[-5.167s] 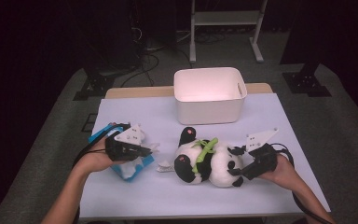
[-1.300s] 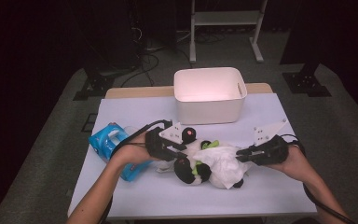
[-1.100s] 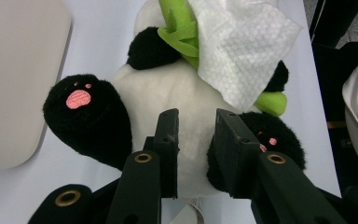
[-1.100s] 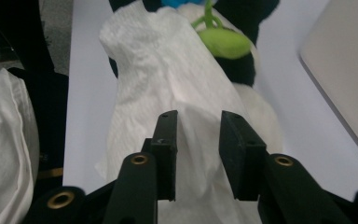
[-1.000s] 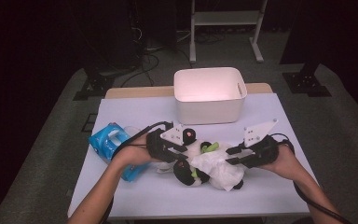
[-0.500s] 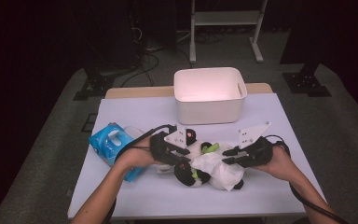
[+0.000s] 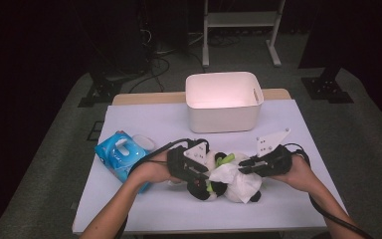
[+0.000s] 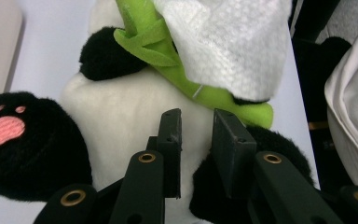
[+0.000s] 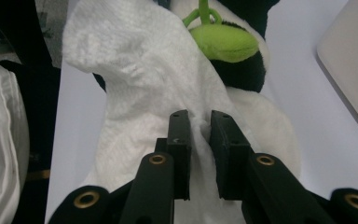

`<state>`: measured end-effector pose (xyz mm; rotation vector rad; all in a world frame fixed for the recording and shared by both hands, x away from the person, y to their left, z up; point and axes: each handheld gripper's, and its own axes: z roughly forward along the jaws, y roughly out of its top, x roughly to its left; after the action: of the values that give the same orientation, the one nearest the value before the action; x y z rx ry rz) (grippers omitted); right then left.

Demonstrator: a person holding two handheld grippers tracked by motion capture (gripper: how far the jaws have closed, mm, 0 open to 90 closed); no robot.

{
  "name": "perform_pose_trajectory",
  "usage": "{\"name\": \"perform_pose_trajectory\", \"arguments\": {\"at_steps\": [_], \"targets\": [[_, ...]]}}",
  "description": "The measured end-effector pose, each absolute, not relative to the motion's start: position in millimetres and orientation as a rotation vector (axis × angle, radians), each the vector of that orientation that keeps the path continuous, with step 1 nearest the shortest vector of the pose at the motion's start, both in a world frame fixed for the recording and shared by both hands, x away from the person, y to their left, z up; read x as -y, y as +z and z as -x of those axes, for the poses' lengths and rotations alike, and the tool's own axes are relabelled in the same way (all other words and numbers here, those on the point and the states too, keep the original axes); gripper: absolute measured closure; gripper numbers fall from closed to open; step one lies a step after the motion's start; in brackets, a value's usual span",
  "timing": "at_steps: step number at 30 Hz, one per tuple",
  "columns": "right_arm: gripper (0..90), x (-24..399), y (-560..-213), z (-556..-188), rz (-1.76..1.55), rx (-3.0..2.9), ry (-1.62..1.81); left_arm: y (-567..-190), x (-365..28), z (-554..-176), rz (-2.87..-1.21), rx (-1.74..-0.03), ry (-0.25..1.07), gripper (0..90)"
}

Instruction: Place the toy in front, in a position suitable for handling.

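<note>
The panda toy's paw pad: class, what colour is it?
Pink, on a black paw of the panda toy; it shows best in the left gripper view.

No legible text, label, brand, number or sign appears in any view. The blue wipes pack (image 7: pixel 121 156) at the table's left shows a pale panel on its top face, but any print there is too small and blurred to read. The white bin (image 7: pixel 224 101) carries no readable marking.

White wipe (image 7: pixel 235 178) hides most of panda toy (image 7: pixel 214 189).
</note>
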<state>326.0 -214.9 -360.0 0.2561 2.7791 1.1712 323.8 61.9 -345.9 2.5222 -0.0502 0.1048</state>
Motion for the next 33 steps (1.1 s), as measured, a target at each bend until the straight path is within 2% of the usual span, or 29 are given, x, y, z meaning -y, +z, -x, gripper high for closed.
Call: {"name": "perform_pose_trajectory", "arguments": {"at_steps": [3, 16, 22, 28, 29, 30, 31, 32, 33], "targets": [[84.0, 216.5, -353.3, -322.2, -0.243, -2.744, 1.182, -345.7, -61.9, -326.0, -2.525, 0.054, 0.087, 71.7], [83.9, 209.6, -355.2, -334.1, -0.261, -2.767, 1.171, -347.0, -64.6, -323.0, -2.518, 0.066, 0.070, 69.1], [84.5, 208.4, -360.5, -326.3, -0.243, -2.798, 1.178, -338.3, -65.9, -320.9, -2.470, 0.063, 0.123, 63.3], [84.3, 210.2, -362.4, -319.2, -0.242, -2.784, 1.216, -343.1, -61.4, -327.5, -2.492, 0.042, 0.154, 63.2], [80.0, 212.8, -362.0, -321.2, -0.278, -2.772, 1.239, -345.7, -60.4, -327.7, -2.499, 0.038, 0.162, 63.3], [80.0, 212.8, -362.0, -321.2, -0.278, -2.772, 1.239, -347.3, -59.9, -327.6, -2.503, 0.035, 0.171, 63.3], [70.0, 218.0, -360.7, -326.0, -0.313, -2.771, 1.304, -347.9, -60.7, -328.1, -2.499, 0.032, 0.175, 63.4], [70.0, 218.0, -360.7, -326.0, -0.313, -2.771, 1.304, -347.9, -60.7, -328.1, -2.499, 0.032, 0.175, 63.4], [65.7, 222.8, -359.2, -327.9, -0.342, -2.781, 1.351, -348.2, -61.3, -329.1, -2.501, 0.025, 0.179, 63.5]]}}
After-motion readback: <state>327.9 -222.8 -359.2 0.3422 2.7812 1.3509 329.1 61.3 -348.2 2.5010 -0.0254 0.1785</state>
